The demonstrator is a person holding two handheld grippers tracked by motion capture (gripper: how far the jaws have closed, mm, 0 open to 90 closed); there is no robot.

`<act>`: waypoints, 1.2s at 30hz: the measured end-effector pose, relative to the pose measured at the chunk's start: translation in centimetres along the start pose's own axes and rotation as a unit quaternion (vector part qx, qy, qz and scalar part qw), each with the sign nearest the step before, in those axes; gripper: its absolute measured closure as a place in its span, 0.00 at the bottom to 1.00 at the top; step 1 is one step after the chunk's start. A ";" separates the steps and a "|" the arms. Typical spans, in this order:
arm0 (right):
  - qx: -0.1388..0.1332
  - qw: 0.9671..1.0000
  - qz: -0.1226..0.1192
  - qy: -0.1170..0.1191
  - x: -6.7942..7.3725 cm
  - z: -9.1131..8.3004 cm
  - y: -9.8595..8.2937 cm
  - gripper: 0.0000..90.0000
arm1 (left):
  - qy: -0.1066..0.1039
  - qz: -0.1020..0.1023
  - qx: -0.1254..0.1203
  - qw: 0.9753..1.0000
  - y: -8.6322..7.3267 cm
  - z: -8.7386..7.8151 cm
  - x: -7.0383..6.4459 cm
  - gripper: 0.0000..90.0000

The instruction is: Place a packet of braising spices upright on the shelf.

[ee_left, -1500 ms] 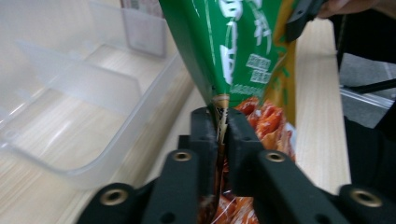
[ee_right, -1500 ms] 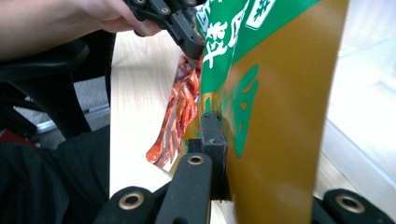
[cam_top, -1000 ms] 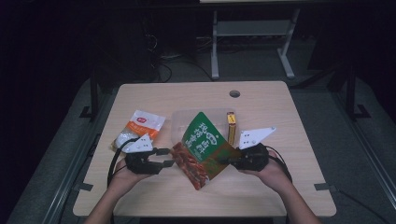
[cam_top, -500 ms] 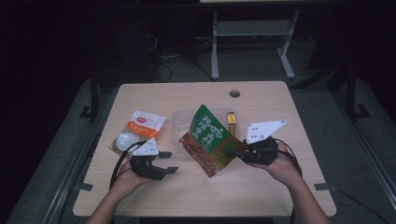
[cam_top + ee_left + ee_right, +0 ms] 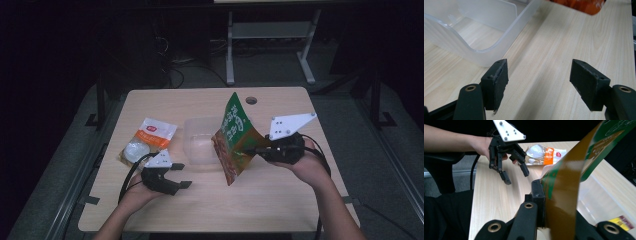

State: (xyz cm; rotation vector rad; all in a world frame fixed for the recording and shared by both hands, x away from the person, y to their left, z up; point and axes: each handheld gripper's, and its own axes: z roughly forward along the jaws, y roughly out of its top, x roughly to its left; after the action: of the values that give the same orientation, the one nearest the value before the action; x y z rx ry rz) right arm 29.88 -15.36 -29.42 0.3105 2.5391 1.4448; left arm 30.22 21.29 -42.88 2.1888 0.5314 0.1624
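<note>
Right hand-held gripper (image 5: pixel 254 150) is pinching the snack bag (image 5: pixel 235 135) by its right edge, bag lifted off the surface (image 5: pixel 280 200) and standing nearly on end, tilted, lower corner pointing down near the clear plastic container (image 5: pixel 200 142). Bag: glossy foil, green top panel with white print, orange-red lower half with a food picture, brown-gold back face in the right gripper view (image 5: pixel 564 192). It hangs just right of the container, partly over its right rim.

Left hand-held gripper (image 5: pixel 181 175) is spread wide, nothing between the pads (image 5: pixel 499 82), low over bare wood in front of the container's near corner (image 5: pixel 486 57).

Versus a second ago: both grippers were on the bag, which lay lower and flatter between them. Now left has let go and pulled back toward me; right has raised the bag and swung it upright, uncovering the container.

Orange-and-white packet (image 5: pixel 147 142) sits left of the container, unchanged.
</note>
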 end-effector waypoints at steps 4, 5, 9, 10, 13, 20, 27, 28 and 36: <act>0.010 1.000 -0.013 -0.007 -0.6 -0.2 1.5 1.00 | -0.001 -0.002 -0.001 1.000 0.0 0.0 0.0 0.34; 0.018 1.000 -0.019 -0.013 -1.1 -0.3 2.1 1.00 | -0.003 -0.004 0.003 1.000 0.0 0.0 -0.1 0.34; 0.039 0.999 -0.026 -0.027 -2.1 -0.4 3.2 1.00 | -0.005 -0.003 0.002 1.000 0.0 0.1 -0.1 0.33; 0.043 0.998 -0.027 -0.030 -2.3 -0.4 3.4 1.00 | -0.006 -0.004 0.002 1.000 0.0 0.1 -0.1 0.33; 0.060 0.997 -0.029 -0.039 -3.1 -0.2 4.0 1.00 | -0.005 -0.005 0.001 1.000 0.0 0.1 0.0 0.33; 0.074 0.996 -0.019 -0.049 -4.9 0.7 3.9 1.00 | -0.006 -0.007 0.001 1.000 0.0 0.1 0.1 0.33; 0.080 0.995 -0.003 -0.053 -6.2 1.4 3.2 1.00 | -0.005 -0.010 0.008 1.000 -0.2 0.6 0.1 0.28; 0.080 0.995 -0.003 -0.053 -6.2 1.4 3.2 1.00 | -0.005 -0.010 0.008 1.000 -0.2 0.6 0.1 0.28; 0.089 0.994 0.016 -0.054 -7.3 2.2 2.3 1.00 | -0.009 -0.011 0.015 1.000 -0.4 1.0 0.2 0.26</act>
State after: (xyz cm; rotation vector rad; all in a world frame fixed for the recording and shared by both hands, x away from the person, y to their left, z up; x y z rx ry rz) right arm 37.65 -14.43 -28.02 0.4459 2.5892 1.1777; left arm 30.54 20.86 -43.83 2.2115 0.5511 0.1240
